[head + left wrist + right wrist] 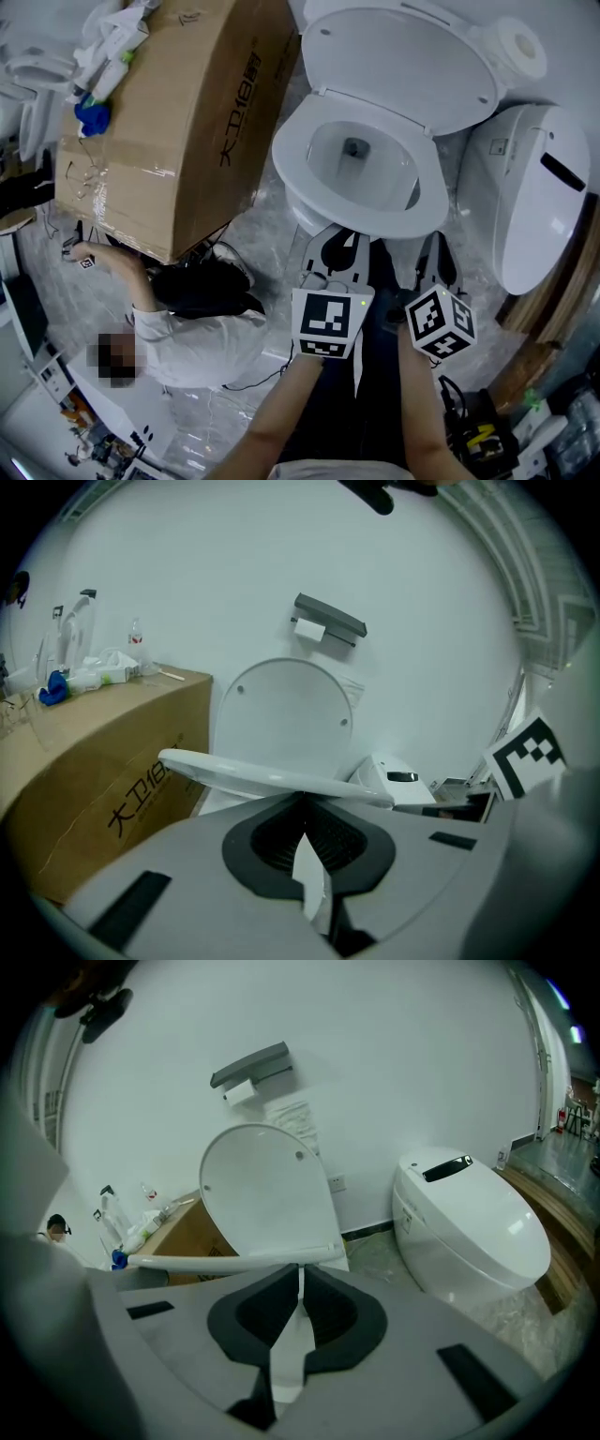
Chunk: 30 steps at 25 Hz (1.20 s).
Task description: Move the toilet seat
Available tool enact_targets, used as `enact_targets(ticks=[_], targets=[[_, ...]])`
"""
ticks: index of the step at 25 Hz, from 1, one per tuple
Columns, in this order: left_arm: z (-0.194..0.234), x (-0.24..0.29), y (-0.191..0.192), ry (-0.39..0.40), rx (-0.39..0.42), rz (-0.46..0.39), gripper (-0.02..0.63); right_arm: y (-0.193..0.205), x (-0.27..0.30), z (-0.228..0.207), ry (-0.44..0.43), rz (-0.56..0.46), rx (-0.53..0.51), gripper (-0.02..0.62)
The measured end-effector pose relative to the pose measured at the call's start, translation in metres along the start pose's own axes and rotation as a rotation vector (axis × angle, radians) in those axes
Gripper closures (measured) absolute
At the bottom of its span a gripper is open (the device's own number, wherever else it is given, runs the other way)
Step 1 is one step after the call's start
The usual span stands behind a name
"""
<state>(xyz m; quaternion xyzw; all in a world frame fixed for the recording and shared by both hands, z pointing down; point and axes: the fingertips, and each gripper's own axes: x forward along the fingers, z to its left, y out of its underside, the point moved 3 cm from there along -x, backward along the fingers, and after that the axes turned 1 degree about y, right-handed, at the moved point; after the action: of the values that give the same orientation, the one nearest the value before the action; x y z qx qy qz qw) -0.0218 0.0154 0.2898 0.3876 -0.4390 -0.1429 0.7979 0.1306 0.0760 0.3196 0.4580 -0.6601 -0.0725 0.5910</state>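
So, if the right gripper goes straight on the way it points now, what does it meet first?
The toilet seat: its front edge lies across the tips of the right gripper, perhaps touching them. Behind it stands the raised lid.

Grey left gripper [343, 236] and right gripper [434, 242] — black pads [272, 841], black-and-white marker cubes [328, 322]

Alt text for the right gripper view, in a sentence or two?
The right gripper, jaws shut, sits at the front edge of the toilet seat, its lid upright behind. A second toilet stands right, a cardboard box left.
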Motion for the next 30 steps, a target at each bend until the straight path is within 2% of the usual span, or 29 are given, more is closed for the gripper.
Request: enact_targets(ticks=[9,17,30], targets=[[-0.002,0.007,-0.019,0.031,-0.022,-0.039,0.592,-0.003,0.007,0.032,-0.098,0.0,-0.045,0.569],[-0.004,0.016,-0.04,0.029,-0.019,-0.055,0.592,-0.031,0.012,0.045,-0.127,-0.041,-0.119,0.571],[-0.009,0.038,-0.084,-0.005,0.008,-0.109,0.592,-0.077,0.024,0.055,-0.173,-0.08,-0.093,0.571]])
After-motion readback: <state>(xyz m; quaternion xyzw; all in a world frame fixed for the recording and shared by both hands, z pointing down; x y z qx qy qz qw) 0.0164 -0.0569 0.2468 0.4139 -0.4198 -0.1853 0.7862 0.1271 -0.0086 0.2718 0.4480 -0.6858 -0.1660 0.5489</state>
